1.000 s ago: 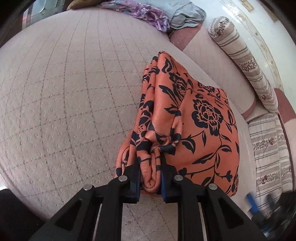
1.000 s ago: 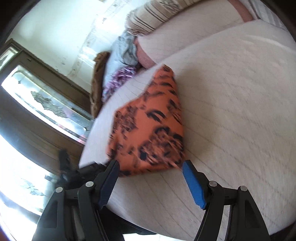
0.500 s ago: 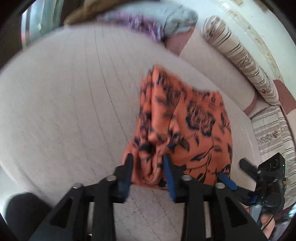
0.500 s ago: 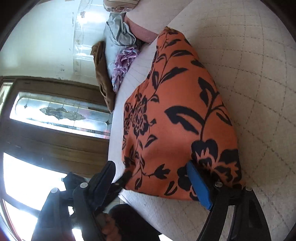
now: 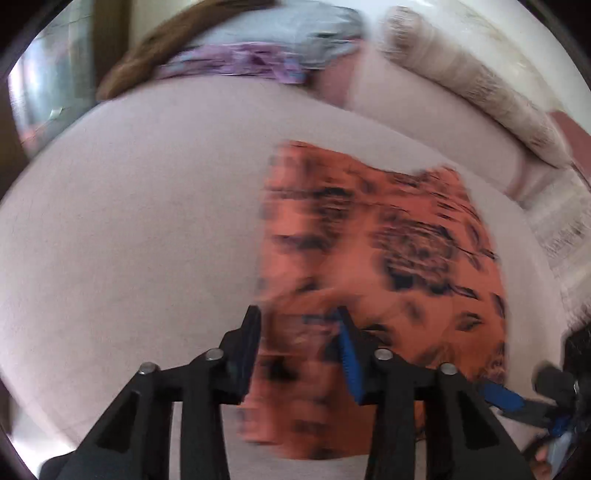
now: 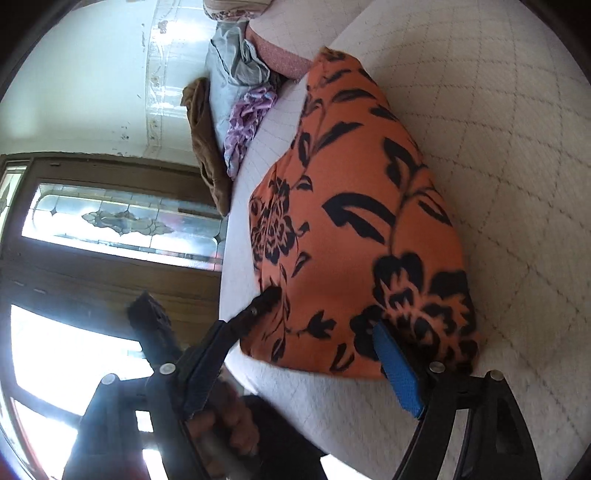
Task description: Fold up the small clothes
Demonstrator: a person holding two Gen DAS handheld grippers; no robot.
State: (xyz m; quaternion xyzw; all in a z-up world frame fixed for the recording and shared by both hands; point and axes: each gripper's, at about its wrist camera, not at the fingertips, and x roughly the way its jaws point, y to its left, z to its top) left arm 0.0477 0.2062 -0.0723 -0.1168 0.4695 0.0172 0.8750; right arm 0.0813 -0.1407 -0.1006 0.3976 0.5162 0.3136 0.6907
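Left tool newly open, garment released.

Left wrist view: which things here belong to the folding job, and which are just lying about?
Job: folded orange cloth with black flowers; left tongs, jaws just opening; right tongs.
Lying about: purple ruffled garment; grey cloth; brown cloth; striped bolster pillow.

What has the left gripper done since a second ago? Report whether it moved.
Yes. The left gripper let go of the orange floral cloth, its jaws just opening, and backed away from the striped bolster.
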